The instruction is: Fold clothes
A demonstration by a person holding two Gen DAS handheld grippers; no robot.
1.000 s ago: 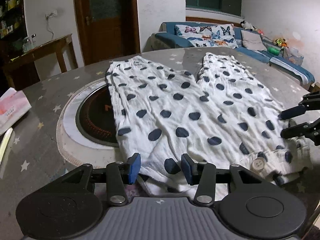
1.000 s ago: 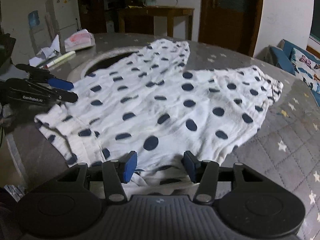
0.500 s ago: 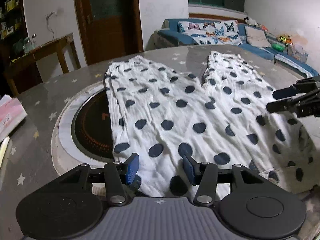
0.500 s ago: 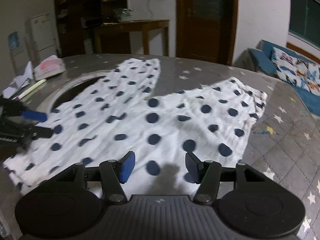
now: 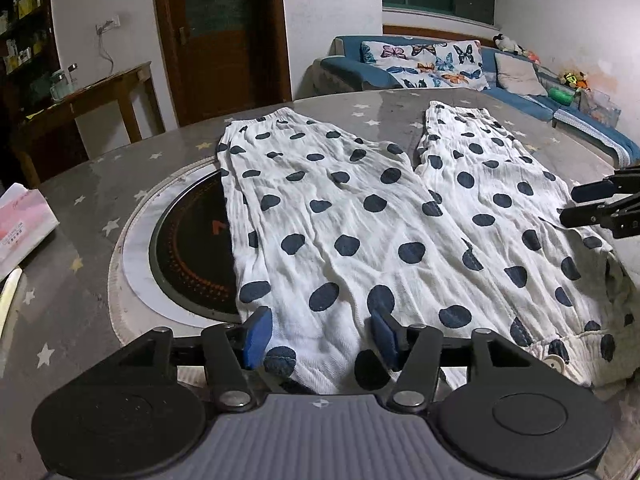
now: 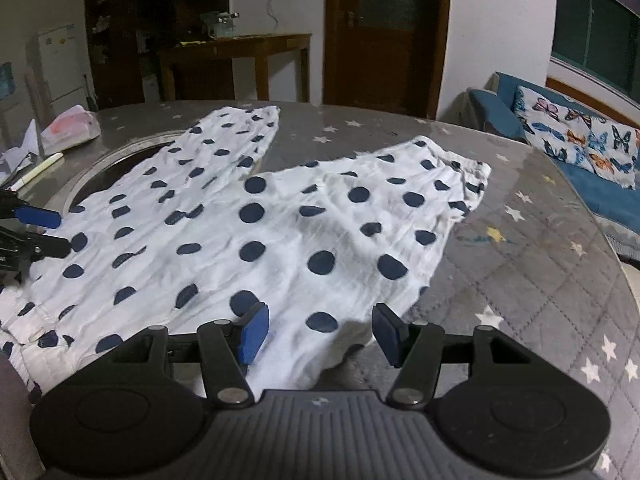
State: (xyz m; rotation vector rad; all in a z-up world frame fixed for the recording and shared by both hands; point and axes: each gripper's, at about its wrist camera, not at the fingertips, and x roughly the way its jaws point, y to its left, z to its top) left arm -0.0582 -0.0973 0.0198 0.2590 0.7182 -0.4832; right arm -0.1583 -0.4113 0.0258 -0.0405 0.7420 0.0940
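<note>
The polka-dot trousers point(image 5: 360, 232) lie spread flat on the round grey star-print table point(image 5: 80, 208), waistband toward the cameras and the two legs running away from it toward the far rim. One leg partly covers the round induction hob point(image 5: 188, 256) set in the table's middle; the other leg lies on the hob's far side from the tissue pack point(image 5: 24, 220), with a narrow wedge of bare table between the legs. No fold is made yet: both legs lie single and side by side, and the cloth is smoothed, only lightly wrinkled.

The left gripper point(image 5: 320, 336) sits at the waistband edge nearest the hob. Its jaws have just been opening; cloth lies between the blue pads, but they stand clear of it, so it is let go. The right gripper point(image 6: 320, 332) is over the waistband corner farthest from the hob, its jaws likewise just opened wider, with cloth under and between them and not pinched. Neither tool holds anything.

By my judgement the spreading-out is finished and the folding proper is all still to do: probably one leg laid over the other, then the length doubled up from hems to waistband.
</note>
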